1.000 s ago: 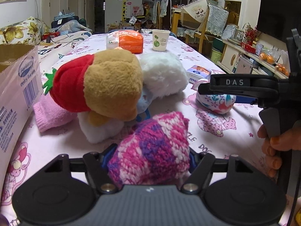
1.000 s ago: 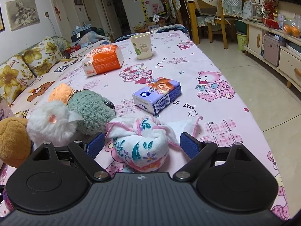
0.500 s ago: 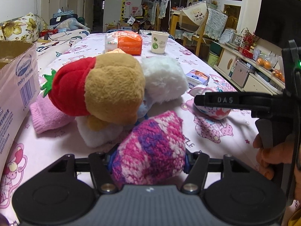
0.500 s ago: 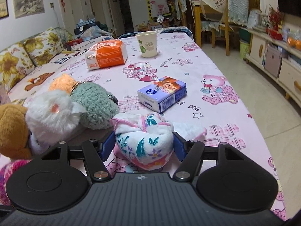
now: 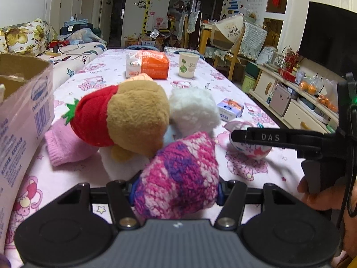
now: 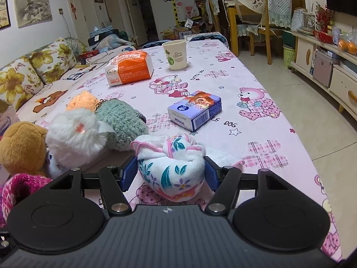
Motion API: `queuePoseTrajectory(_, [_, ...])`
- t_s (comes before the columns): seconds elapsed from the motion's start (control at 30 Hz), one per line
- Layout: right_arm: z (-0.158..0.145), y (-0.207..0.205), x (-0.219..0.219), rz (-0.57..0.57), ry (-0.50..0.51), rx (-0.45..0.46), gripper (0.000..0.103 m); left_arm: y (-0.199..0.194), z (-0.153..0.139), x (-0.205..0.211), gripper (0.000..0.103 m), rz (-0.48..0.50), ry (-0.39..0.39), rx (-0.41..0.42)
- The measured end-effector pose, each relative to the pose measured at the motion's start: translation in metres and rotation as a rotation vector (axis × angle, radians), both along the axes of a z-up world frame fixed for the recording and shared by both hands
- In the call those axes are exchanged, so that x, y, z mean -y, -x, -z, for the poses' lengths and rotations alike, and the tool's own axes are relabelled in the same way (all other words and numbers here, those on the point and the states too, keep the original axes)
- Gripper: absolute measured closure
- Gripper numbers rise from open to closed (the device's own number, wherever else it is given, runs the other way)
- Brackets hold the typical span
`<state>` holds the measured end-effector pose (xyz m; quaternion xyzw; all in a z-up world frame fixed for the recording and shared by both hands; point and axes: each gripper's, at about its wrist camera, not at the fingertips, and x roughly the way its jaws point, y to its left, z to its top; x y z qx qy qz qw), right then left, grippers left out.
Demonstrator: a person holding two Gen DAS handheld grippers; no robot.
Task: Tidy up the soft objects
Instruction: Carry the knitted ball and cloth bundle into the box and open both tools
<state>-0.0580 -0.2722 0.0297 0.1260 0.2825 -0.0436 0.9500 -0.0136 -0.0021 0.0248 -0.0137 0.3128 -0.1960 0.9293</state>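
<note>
My left gripper point(image 5: 175, 191) is shut on a pink and purple knitted bundle point(image 5: 178, 176) and holds it above the table. My right gripper point(image 6: 170, 174) is shut on a white floral cloth bundle point(image 6: 171, 167), which also shows in the left wrist view point(image 5: 250, 149). A pile of soft toys lies ahead of the left gripper: a tan bear in a red strawberry hat point(image 5: 120, 116), a white fluffy toy point(image 5: 194, 111), a pink sock point(image 5: 62, 147). The right wrist view shows a green fluffy toy point(image 6: 120, 125) and an orange one point(image 6: 82, 100).
A cardboard box point(image 5: 20, 120) stands open at the left. On the pink tablecloth point(image 6: 256, 120) lie a blue tissue pack point(image 6: 194, 111), an orange and white tissue pack point(image 6: 130, 68) and a paper cup point(image 6: 175, 54). The table's right edge drops to the floor.
The right gripper has closed on the floral cloth bundle and lifted it slightly. The left gripper has kept its hold on the knitted bundle and risen a little.
</note>
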Motion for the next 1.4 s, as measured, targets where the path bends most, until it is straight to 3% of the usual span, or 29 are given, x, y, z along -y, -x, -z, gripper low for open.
queuePoseTrajectory(0.6, [-0.001,0.015,-0.005,0.015,-0.159,0.019,0.025,0.010,-0.026,-0.029,0.044,-0.013,0.111,0.078])
queuePoseTrajectory(1.4, [-0.029,0.027,-0.048,-0.065,-0.158,0.154,0.025,0.023,-0.060,-0.086,0.043,-0.115,0.217,0.199])
